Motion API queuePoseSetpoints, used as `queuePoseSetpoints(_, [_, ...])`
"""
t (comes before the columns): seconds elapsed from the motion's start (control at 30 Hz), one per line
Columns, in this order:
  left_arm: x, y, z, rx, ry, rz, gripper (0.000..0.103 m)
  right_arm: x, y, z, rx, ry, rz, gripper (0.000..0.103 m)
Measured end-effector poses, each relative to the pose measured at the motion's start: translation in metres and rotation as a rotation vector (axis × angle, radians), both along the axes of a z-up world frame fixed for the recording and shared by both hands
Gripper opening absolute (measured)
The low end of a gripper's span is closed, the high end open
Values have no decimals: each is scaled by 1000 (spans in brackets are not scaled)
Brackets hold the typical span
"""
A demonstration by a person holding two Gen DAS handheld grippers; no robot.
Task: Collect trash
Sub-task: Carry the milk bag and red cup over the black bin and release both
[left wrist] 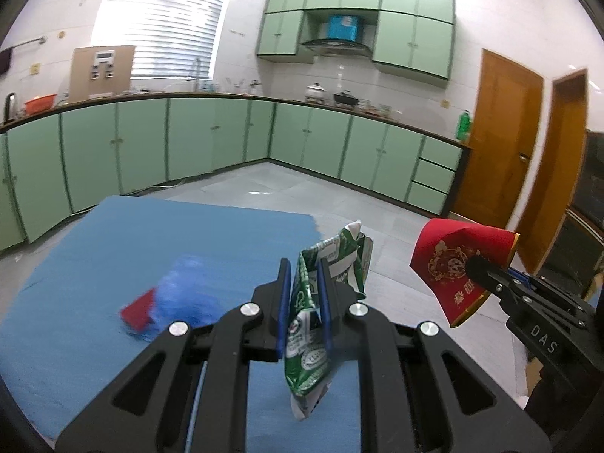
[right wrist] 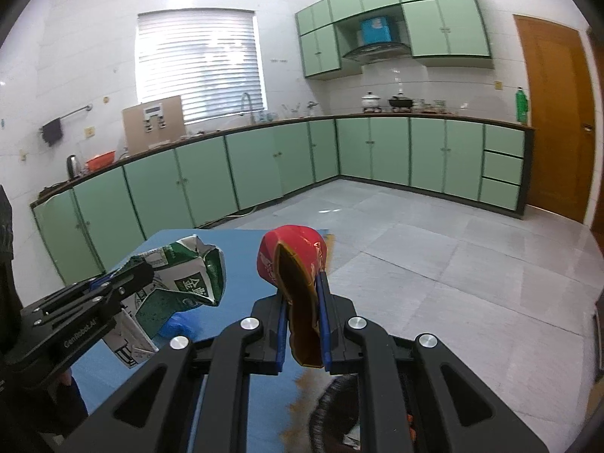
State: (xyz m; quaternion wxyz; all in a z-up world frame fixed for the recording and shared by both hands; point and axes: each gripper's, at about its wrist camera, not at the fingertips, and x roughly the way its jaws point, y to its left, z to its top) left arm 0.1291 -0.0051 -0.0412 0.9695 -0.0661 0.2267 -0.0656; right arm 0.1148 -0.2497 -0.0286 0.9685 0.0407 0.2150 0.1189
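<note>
My left gripper (left wrist: 305, 270) is shut on a crumpled green-and-white carton (left wrist: 307, 324), held above the blue table cover (left wrist: 94, 249). In the right wrist view the same left gripper (right wrist: 145, 268) enters from the left with the green carton (right wrist: 188, 275). My right gripper (right wrist: 302, 283) is shut on a flattened red-and-gold packet (right wrist: 298, 260); the left wrist view shows the right gripper (left wrist: 473, 264) at the right edge with the red packet (left wrist: 449, 264) out past the table's corner. A crumpled blue wrapper (left wrist: 185, 298) and a small red piece (left wrist: 139, 309) lie on the cover.
Green cabinets (left wrist: 211, 139) line the far walls under a worktop with pots and bottles. Grey tiled floor (right wrist: 434, 249) lies beyond the table. Brown doors (left wrist: 502, 139) stand at the right. A dark round opening (right wrist: 336, 407) shows below my right gripper beside the cover's worn edge.
</note>
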Motion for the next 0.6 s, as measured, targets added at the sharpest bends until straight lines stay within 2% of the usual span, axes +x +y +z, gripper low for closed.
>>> queuePoseSetpoints(0.23, [5, -47, -14, 0, 18, -104, 13, -14, -53, -9, -1, 15, -112, 14])
queuePoseSetpoints(0.6, [16, -118, -46, 12, 55, -240, 13, -22, -113, -35, -14, 70, -238, 14])
